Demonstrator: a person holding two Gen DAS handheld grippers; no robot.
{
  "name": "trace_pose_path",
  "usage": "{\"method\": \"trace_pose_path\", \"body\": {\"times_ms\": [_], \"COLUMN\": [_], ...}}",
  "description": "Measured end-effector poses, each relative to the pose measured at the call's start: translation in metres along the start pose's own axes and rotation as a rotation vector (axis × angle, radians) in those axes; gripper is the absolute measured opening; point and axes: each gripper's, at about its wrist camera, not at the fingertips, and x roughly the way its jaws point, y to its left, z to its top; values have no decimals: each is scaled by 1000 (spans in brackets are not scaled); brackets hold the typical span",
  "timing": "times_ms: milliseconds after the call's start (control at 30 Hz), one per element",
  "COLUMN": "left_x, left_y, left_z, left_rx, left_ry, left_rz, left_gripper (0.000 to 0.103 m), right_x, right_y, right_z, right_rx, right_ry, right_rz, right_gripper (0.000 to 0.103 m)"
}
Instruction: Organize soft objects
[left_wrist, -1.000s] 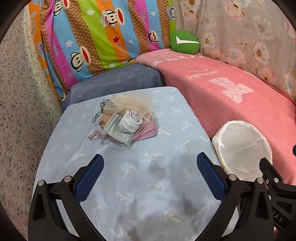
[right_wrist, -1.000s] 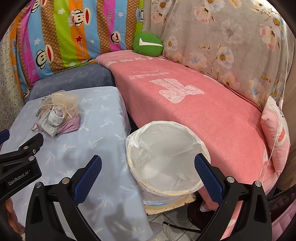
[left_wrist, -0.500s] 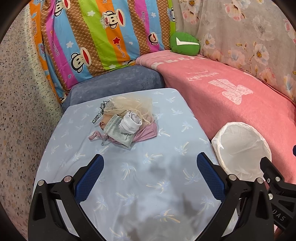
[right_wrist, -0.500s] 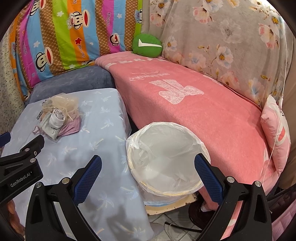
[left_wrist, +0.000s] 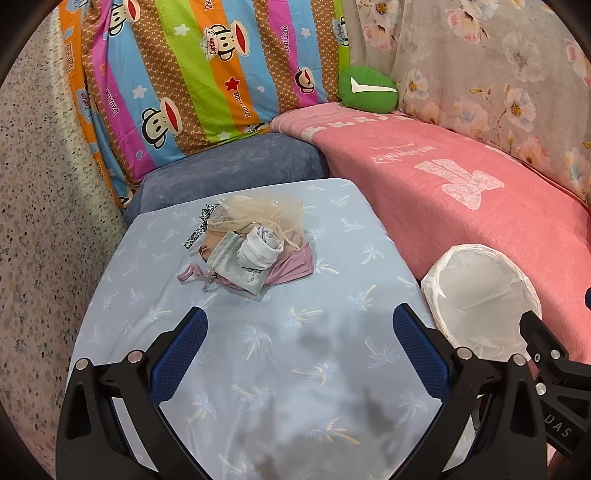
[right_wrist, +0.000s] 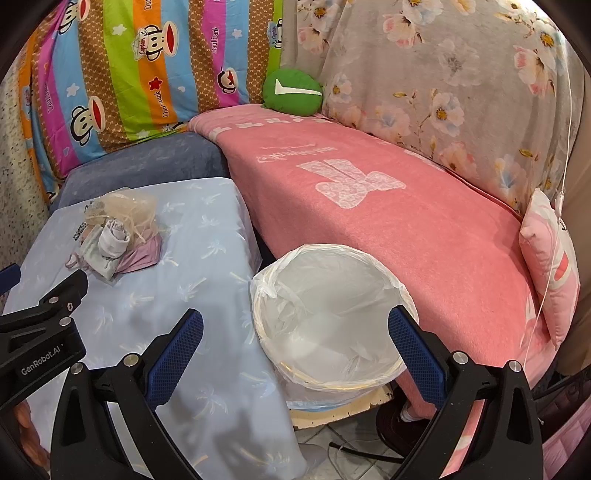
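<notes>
The pink blanket (right_wrist: 388, 229) covered the sofa ahead and to the right of my fingers. The tabletop (left_wrist: 258, 369), under its pale blue cloth, lay directly below my left gripper (left_wrist: 299, 347), and the white lined basket (right_wrist: 325, 314) stood beside the tabletop edge, between the fingers of my right gripper (right_wrist: 295, 350). The small pile of soft objects (left_wrist: 251, 247) rested on the tabletop, well ahead of my left fingers and a little to their left. Both pairs of fingers were wide open and held nothing.

I think the risk was in the pile itself. The rolled white sock (left_wrist: 258, 251), the grey pouch (left_wrist: 232, 262) and the thin net cloth (left_wrist: 258, 214) lay tangled one on another, so a pinch could lift several pieces together, or a loose one could slip off over the floor.

Compared with one second before, the pile appeared slightly farther ahead of my left fingers; nothing on the tabletop had moved.
</notes>
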Motion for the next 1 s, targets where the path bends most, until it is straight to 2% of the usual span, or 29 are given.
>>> {"method": "trace_pose_path", "body": {"times_ms": [1000], "left_x": [-2], "left_y": [1], "left_z": [2], "left_rx": [-3], "left_ry": [-11], "left_rz": [-1], "left_gripper": [96], "right_x": [0], "right_y": [0], "right_z": [1], "right_rx": [0], "right_ry": [-1], "right_rz": [0], "right_gripper": [97]}}
